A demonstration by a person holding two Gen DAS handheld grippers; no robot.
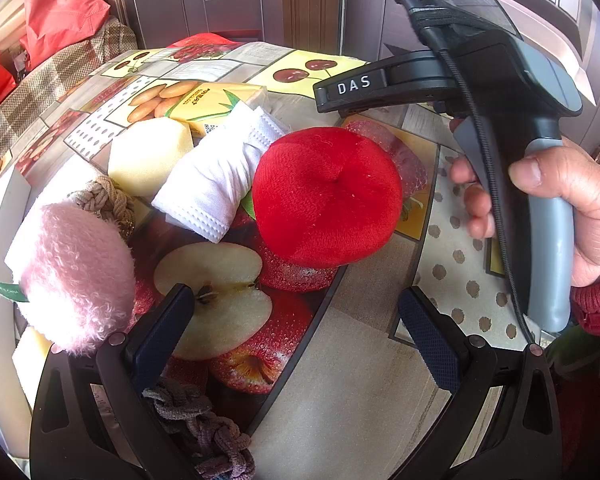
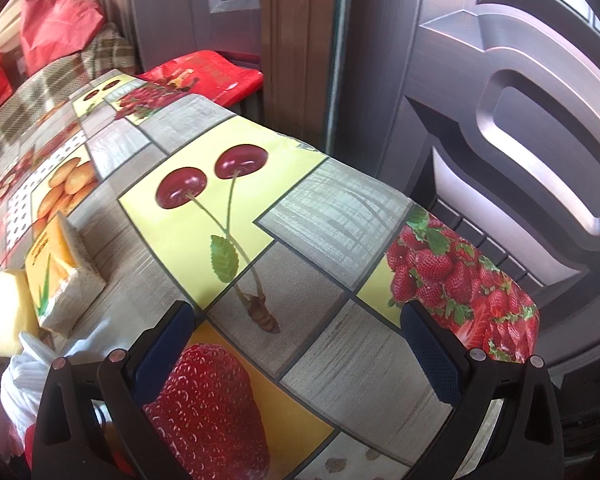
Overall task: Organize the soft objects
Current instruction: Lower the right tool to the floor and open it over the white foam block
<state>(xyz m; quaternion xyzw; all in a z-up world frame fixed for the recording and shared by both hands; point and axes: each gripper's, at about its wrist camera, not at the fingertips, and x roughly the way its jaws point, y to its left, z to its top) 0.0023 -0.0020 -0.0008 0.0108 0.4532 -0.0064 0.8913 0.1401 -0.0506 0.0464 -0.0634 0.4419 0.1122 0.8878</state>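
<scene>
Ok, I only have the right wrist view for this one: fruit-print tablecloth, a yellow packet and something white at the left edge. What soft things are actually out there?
Observer: The left wrist view shows a red plush ball sitting on the cloth, mid-table.
Operator: Anything next to it?
Observer: A white folded fabric lies right against its left side.
Operator: And further left?
Observer: A pink fluffy ball, close to the left tongs' left finger.
Operator: Are the left tongs holding anything?
Observer: No, the left tongs are open and empty, just short of the red plush ball.
</scene>
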